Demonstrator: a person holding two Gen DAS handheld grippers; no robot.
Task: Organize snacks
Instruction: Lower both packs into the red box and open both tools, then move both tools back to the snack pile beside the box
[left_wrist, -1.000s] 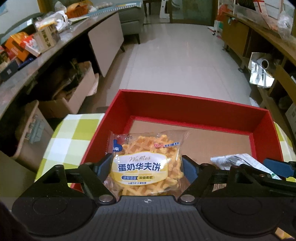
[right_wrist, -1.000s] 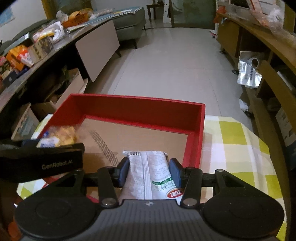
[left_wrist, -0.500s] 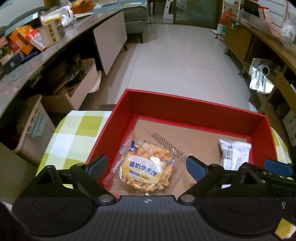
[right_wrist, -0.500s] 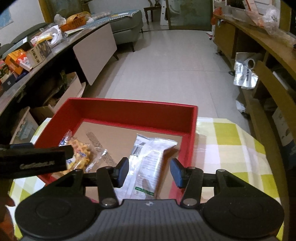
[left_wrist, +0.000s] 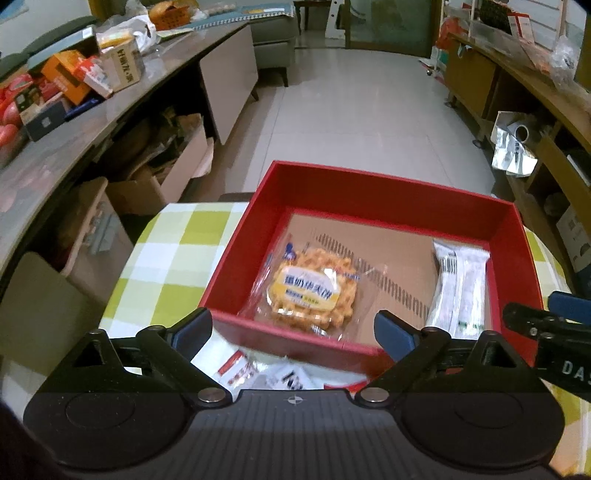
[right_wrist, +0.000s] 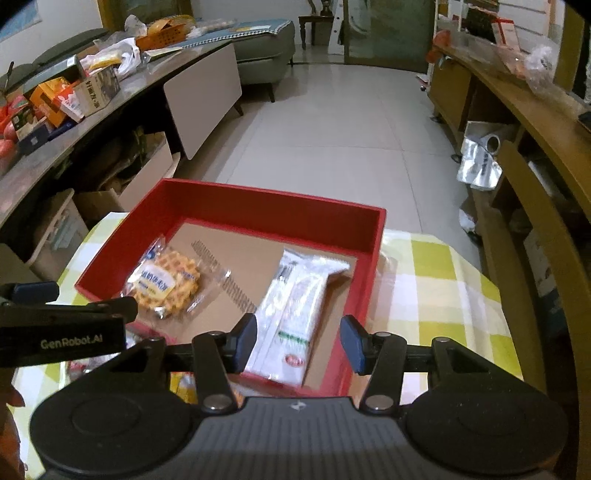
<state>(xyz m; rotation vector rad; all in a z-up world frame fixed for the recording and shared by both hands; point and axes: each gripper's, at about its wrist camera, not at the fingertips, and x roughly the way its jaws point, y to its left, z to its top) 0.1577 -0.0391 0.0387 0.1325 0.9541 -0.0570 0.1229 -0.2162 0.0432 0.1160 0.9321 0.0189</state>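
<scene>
Both snacks down in the red box, both hand-held grippers empty.

The left hand-held gripper (left_wrist: 293, 328) is opening, jaws spread wide over the box's near wall, gripping nothing; a second ago it pinched the waffle packet (left_wrist: 312, 291), which now lies at the left of the red box (left_wrist: 388, 199). The right hand-held gripper (right_wrist: 298, 341) stands parted above the white packet (right_wrist: 295, 314), released since then and lying by the right wall. Bare cardboard floor lies between the two; checkered counter (right_wrist: 436, 291) flanks the box.
</scene>
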